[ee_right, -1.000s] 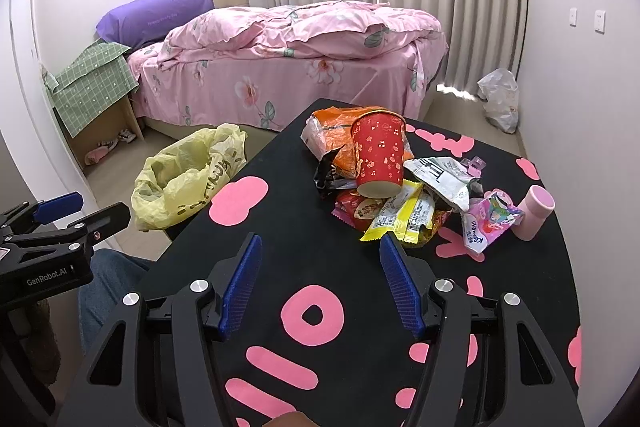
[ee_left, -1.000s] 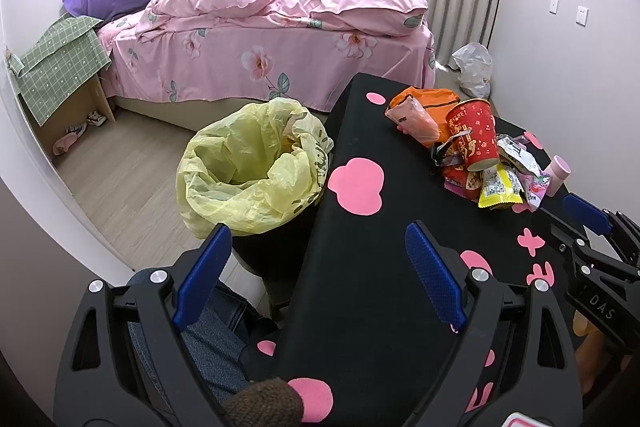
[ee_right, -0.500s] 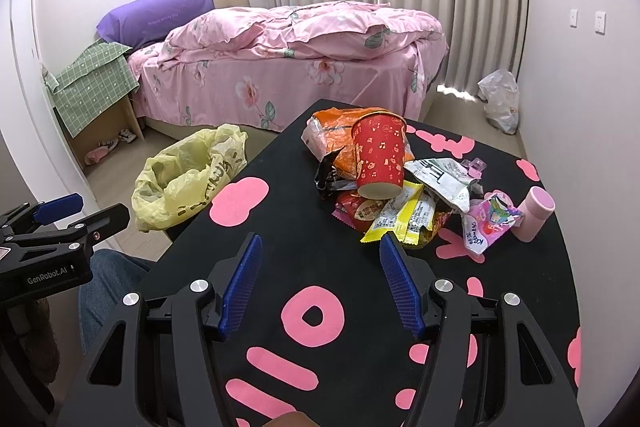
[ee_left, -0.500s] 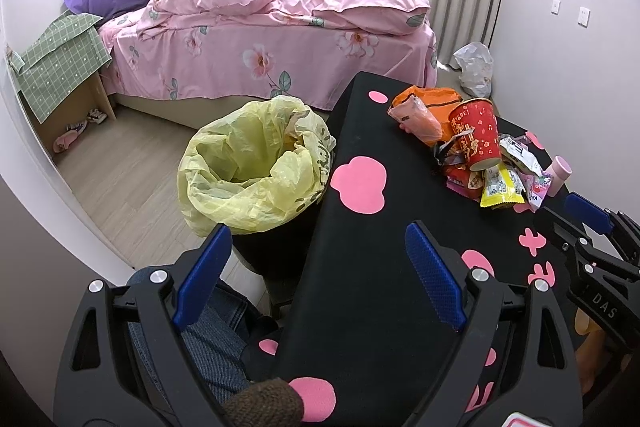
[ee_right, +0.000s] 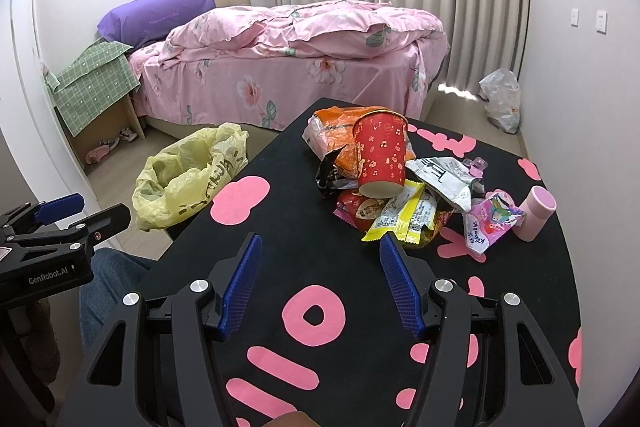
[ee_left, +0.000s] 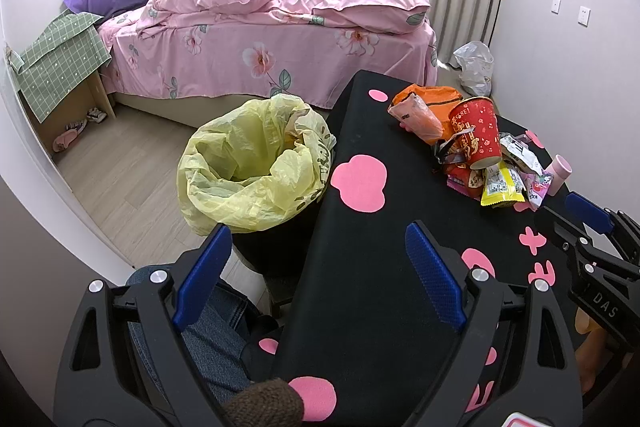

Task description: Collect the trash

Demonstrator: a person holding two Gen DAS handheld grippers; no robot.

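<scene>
The left gripper [ee_left: 318,255] hangs released, jaws wide apart, over the table's [ee_left: 360,291] left edge, one finger above the black cloth, the other out past the edge near the bin [ee_left: 256,167]; it grips nothing. The right gripper [ee_right: 320,267] is likewise spread and empty above the near middle of the table, its fingertips just short of the trash pile [ee_right: 400,187]. The pile sits toward the far right of the table: a red cup [ee_right: 380,155] stands upside down on the wrappers, an orange bag [ee_right: 332,135] behind it, a yellow packet [ee_right: 404,219] and a pink packet [ee_right: 490,223] in front; a pink tube [ee_right: 536,213] lies at the right edge, touching the pink packet. The bin, lined with a yellow bag, stands on the floor against the table's left edge, mouth open. A pink bed [ee_right: 288,67] stands beyond.
</scene>
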